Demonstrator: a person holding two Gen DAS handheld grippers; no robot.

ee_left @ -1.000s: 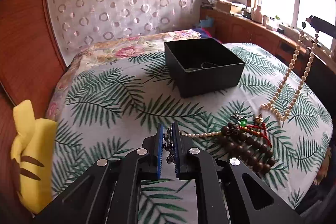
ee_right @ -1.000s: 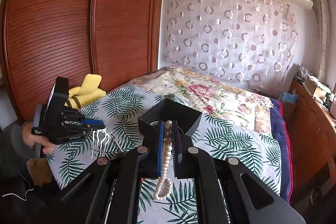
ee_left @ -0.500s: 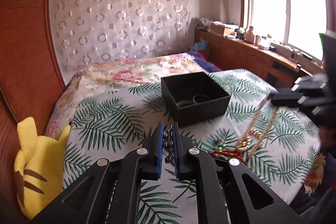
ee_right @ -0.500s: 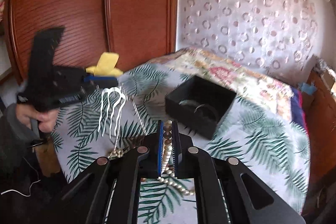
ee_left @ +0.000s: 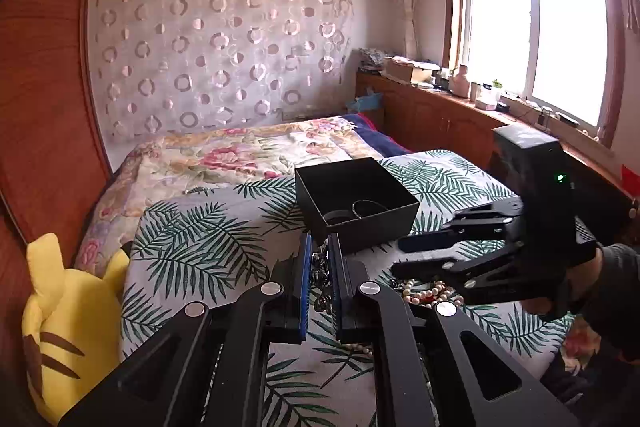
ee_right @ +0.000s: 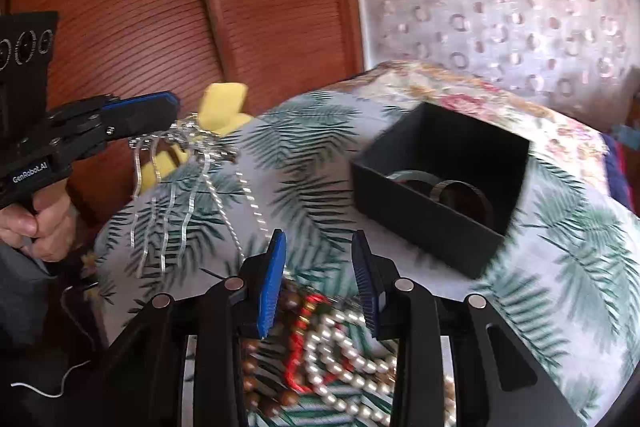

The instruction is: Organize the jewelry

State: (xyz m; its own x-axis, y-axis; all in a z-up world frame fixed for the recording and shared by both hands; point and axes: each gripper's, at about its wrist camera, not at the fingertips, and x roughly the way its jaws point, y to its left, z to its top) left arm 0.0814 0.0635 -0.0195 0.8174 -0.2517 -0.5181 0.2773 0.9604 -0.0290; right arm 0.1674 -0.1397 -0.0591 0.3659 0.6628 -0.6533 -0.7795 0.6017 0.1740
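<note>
We are lifting a silver hair comb [ee_right: 168,183] toward the black box [ee_right: 436,187].
Left gripper [ee_left: 319,267] jaws clamping its light, snaggy ornament top; right gripper [ee_right: 319,279] jaws gaping, holding nothing above pearls [ee_right: 344,359].

A bed [ee_left: 208,239] carries everything, covered by a pale sheet printed with green palm leaves, with a floral quilt [ee_left: 240,155] spread at its far end. A black open box [ee_left: 356,203] sits on the leaf sheet, with bangles visible inside. On the near side of the box, well apart from it, lies a heap of jewelry: a pearl necklace [ee_right: 344,355], a red cord [ee_right: 298,355] and brown wooden beads [ee_right: 256,375] tangled together. A yellow plush toy [ee_left: 68,315] sits at the bed's edge, far left of the box.
</note>
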